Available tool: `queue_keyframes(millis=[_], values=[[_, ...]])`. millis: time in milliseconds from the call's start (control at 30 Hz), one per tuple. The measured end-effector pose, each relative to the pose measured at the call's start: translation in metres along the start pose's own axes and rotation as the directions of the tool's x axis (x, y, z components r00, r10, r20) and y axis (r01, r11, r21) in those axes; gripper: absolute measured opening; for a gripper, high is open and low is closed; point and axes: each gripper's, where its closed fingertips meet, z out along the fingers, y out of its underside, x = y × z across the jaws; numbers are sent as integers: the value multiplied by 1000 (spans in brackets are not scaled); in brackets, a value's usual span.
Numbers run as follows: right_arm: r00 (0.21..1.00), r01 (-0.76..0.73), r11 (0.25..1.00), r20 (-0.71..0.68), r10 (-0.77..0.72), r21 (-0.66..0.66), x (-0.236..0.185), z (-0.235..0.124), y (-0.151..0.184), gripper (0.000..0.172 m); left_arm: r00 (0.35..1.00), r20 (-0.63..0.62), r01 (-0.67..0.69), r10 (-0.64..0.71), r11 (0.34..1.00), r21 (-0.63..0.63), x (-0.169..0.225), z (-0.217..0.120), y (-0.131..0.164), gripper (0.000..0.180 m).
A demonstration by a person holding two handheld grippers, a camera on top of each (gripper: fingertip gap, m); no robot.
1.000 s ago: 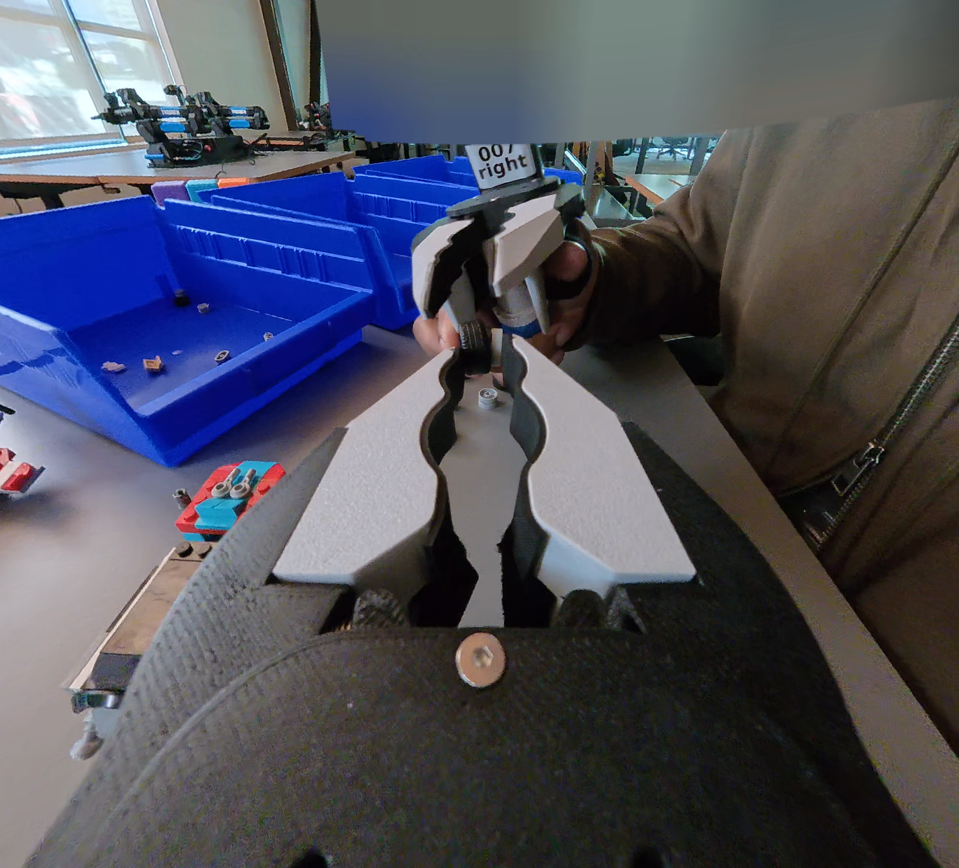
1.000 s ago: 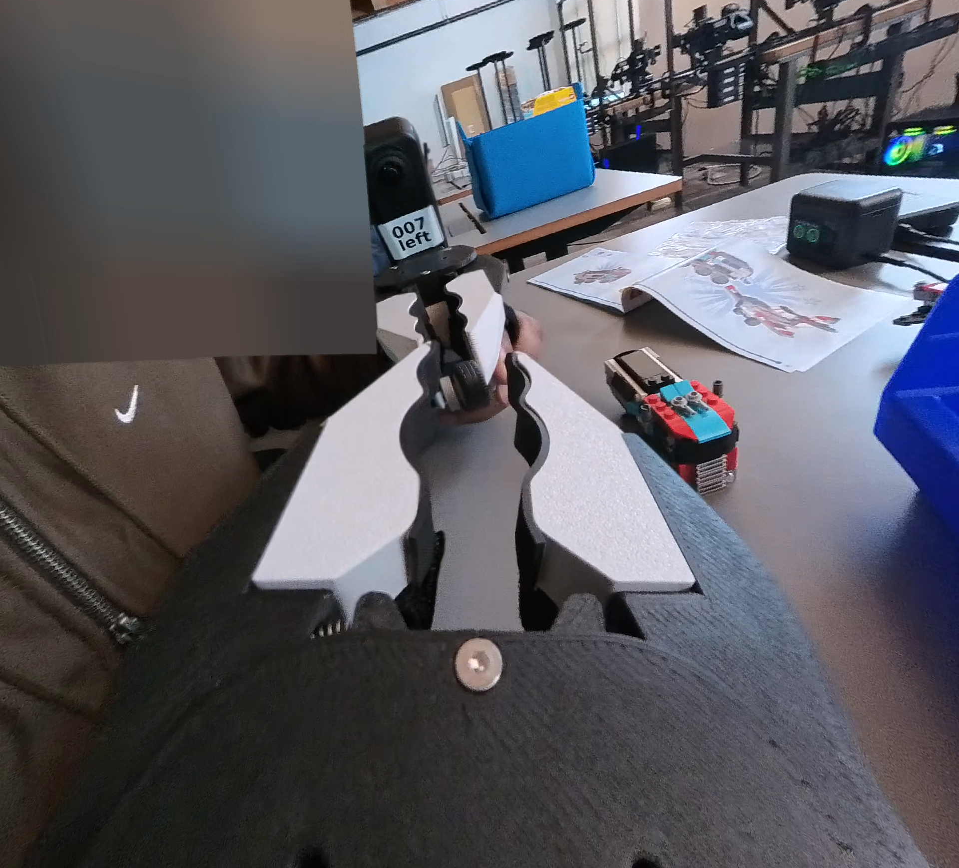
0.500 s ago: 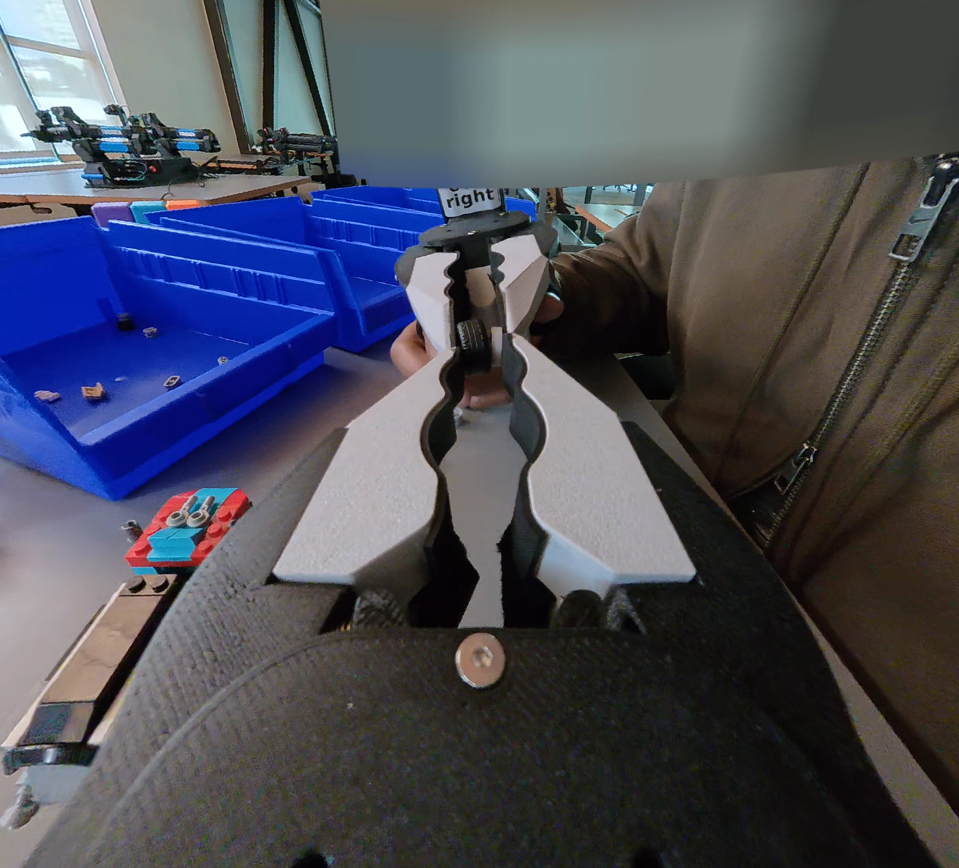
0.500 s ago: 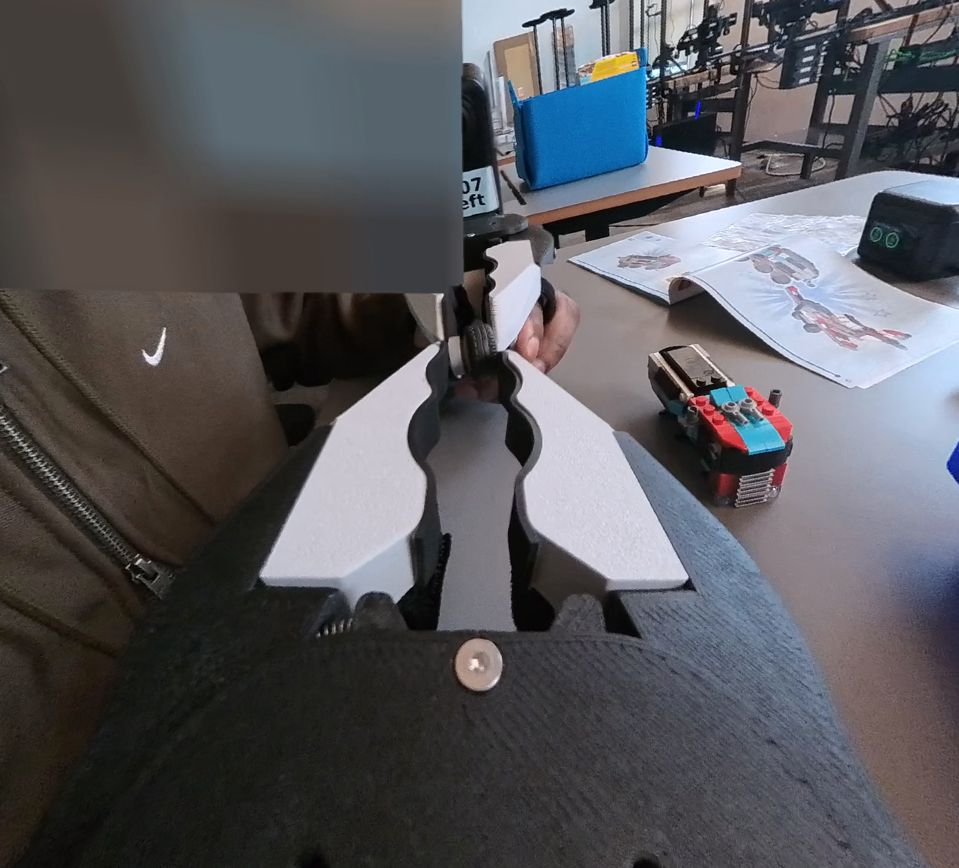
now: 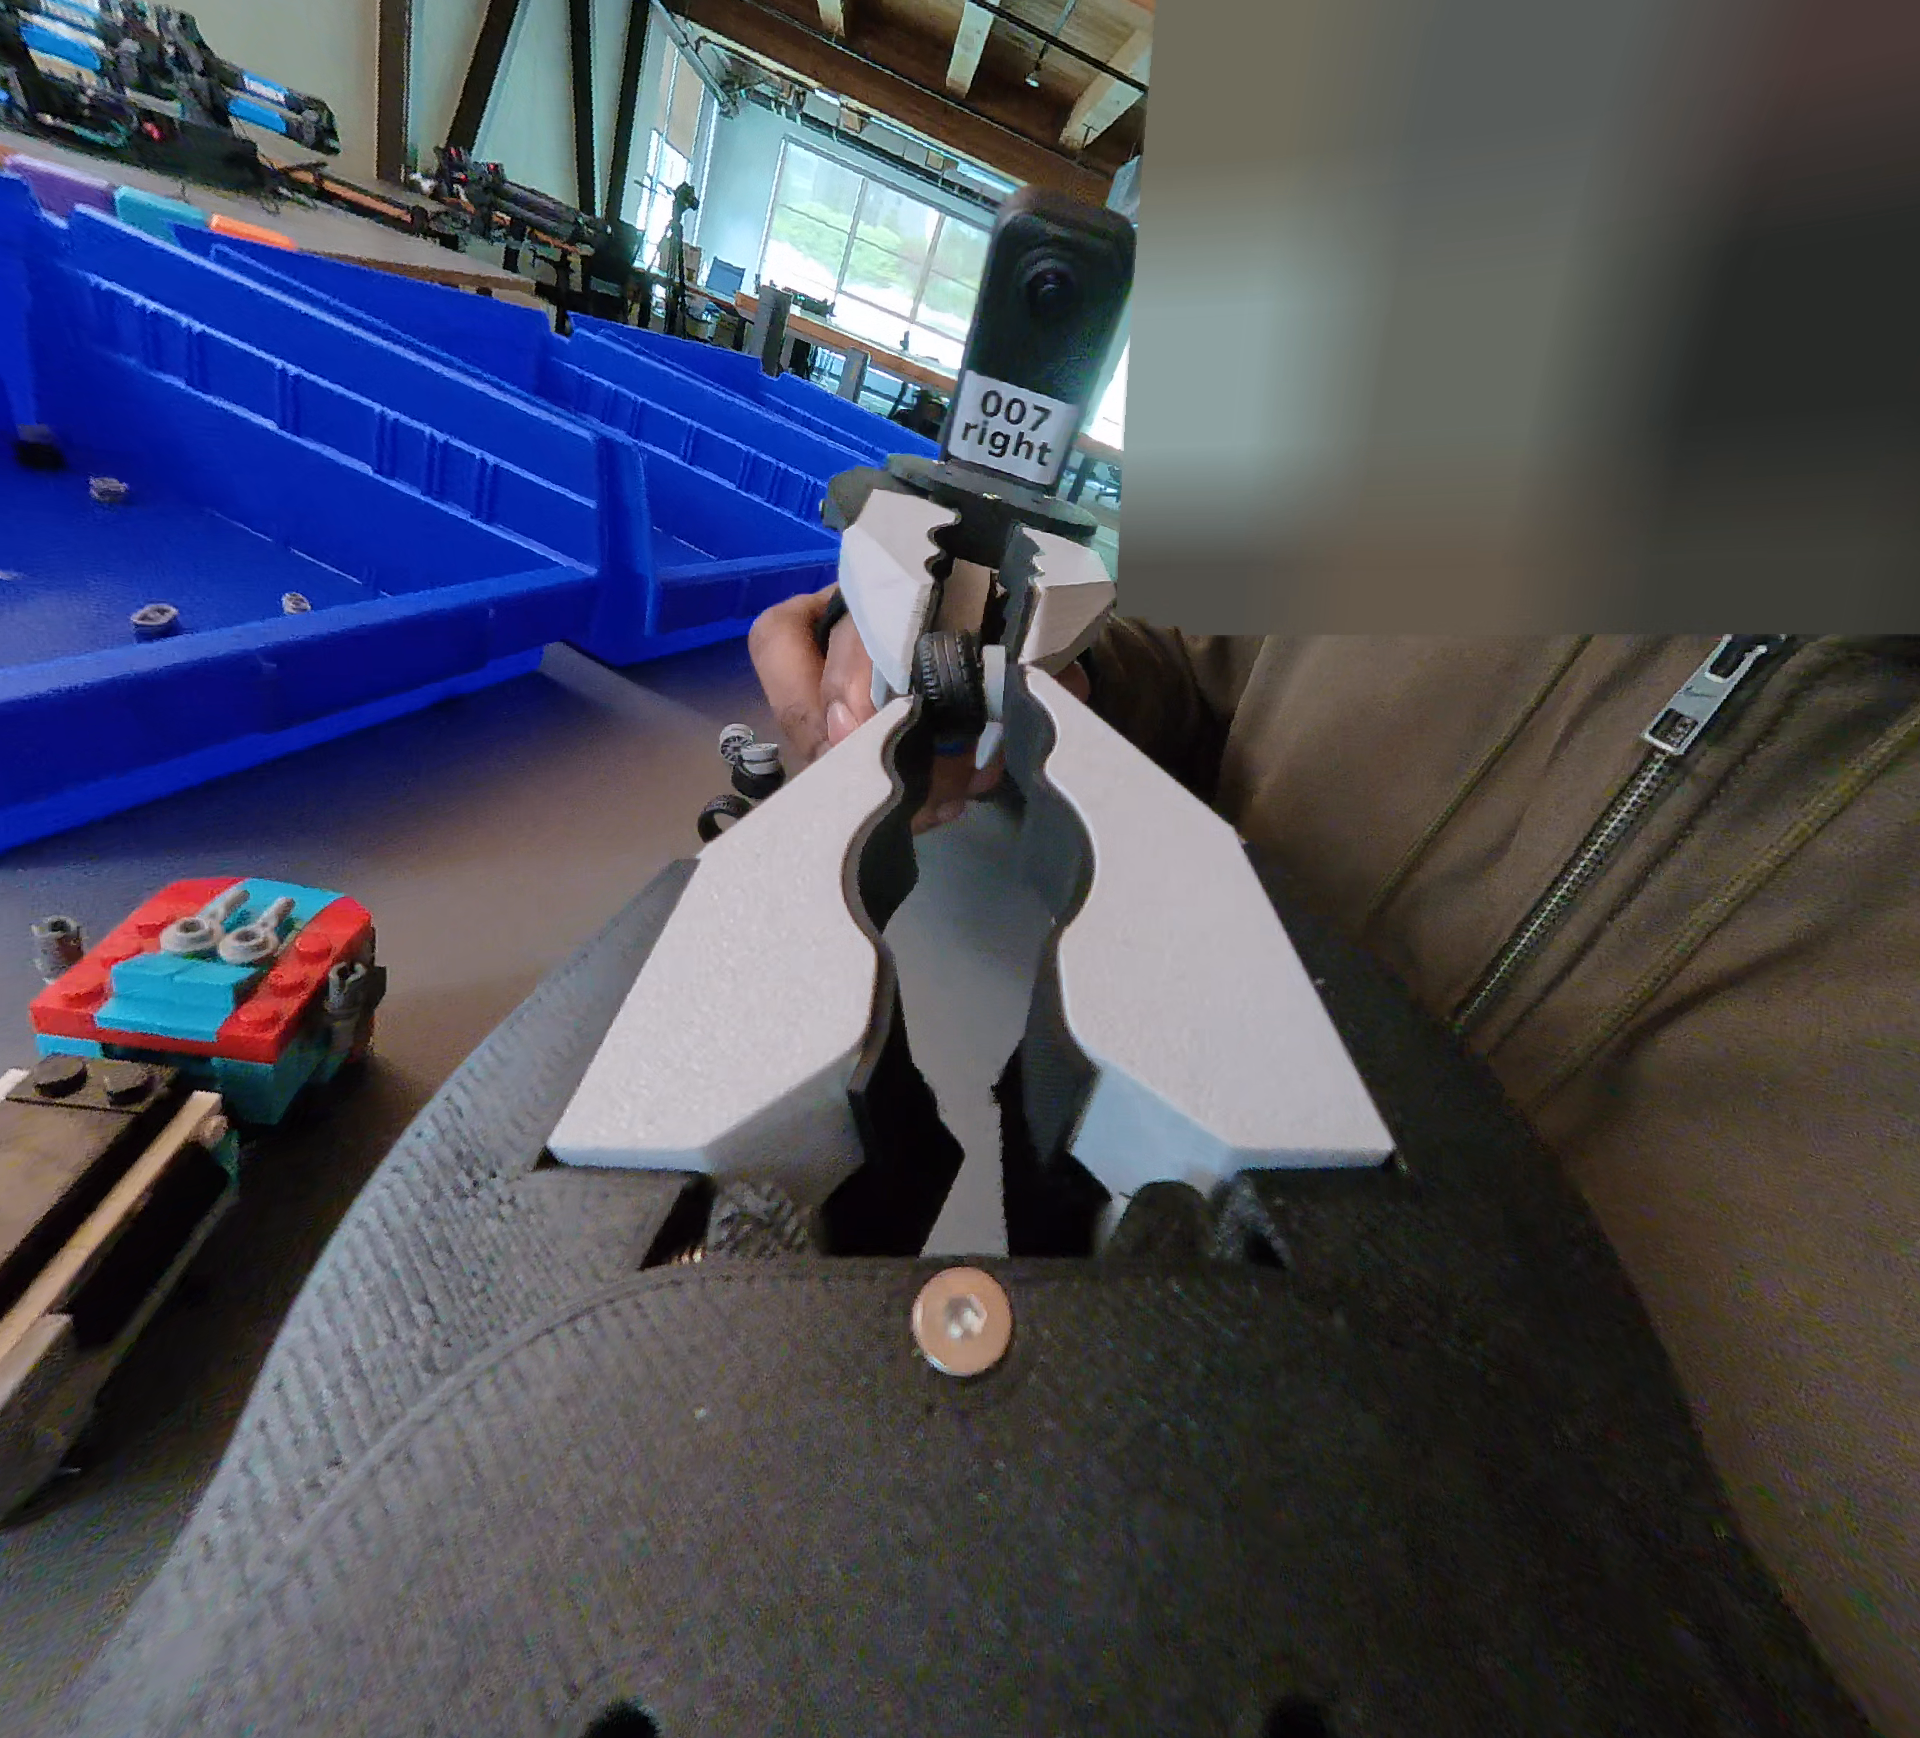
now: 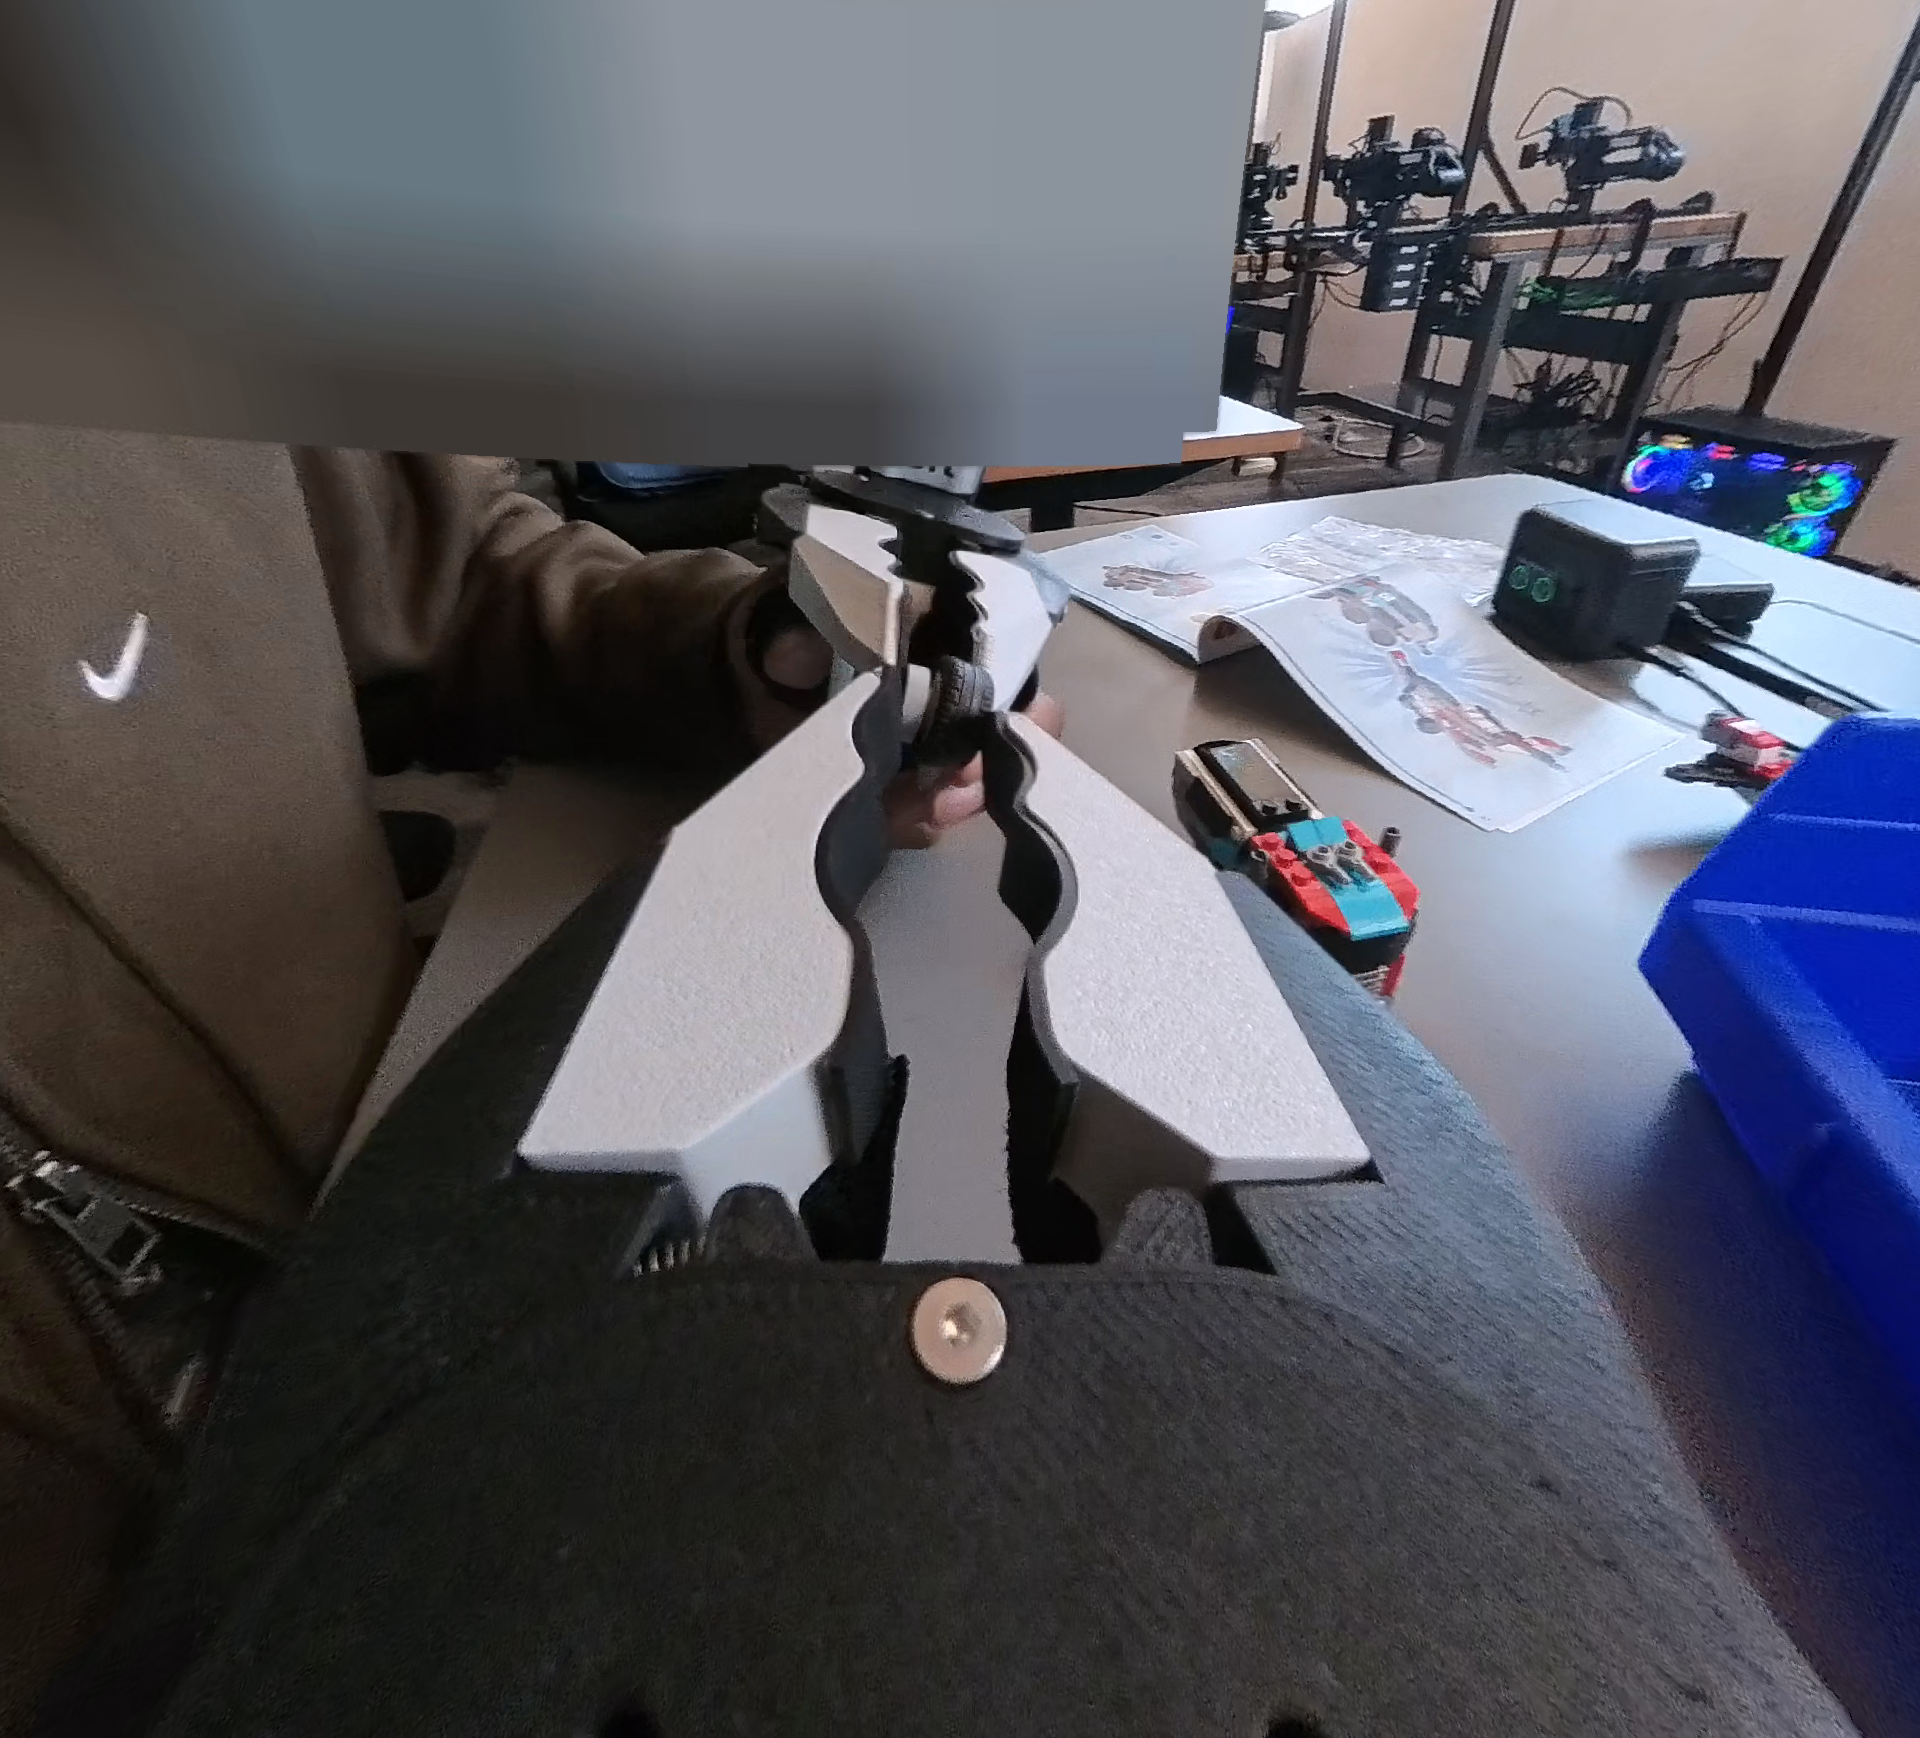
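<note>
Left of the grippers, blue bins (image 5: 312, 608), a brick car (image 5: 197, 971) and loose wheels (image 5: 743, 753) lie on the worktop (image 5: 468, 815). The left gripper (image 5: 961, 722) still pinches a small black wheel (image 5: 945, 665), held up off the worktop. The right gripper (image 6: 940, 722) has narrowed from the other side and now clasps the same wheel. The overlapping fingertips hide the exact pad contact. A blue bit under the wheel is unclear.

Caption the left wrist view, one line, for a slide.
Two handheld grey-fingered grippers meet tip to tip over a small black rubber toy wheel, beside blue plastic bins.
</note>
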Motion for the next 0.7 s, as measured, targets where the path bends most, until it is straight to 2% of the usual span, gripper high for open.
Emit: queue_keyframes(millis=[200, 433, 600, 700], values=[[992, 107, 994, -59, -109, -30, 4, -1, 2, 15, 997, -1, 81, -81, 997, 0, -4, 0, 1, 15], [986, 145, 988, -81, -148, -51, 7, -1, 5, 15, 993, 9, 121, -121, 993, -8, -8, 0, 3, 15], [998, 36, 999, -52, -37, -31, 7, 1, 5, 18, 999, 49, -17, 19, 999, -33, -9, -2, 4, 15], [1000, -9, 999, -6, 9, -43, 4, 0, 6, 34, 996, 49, -78, 80, 996, -42, -5, -3, 2, 15]])
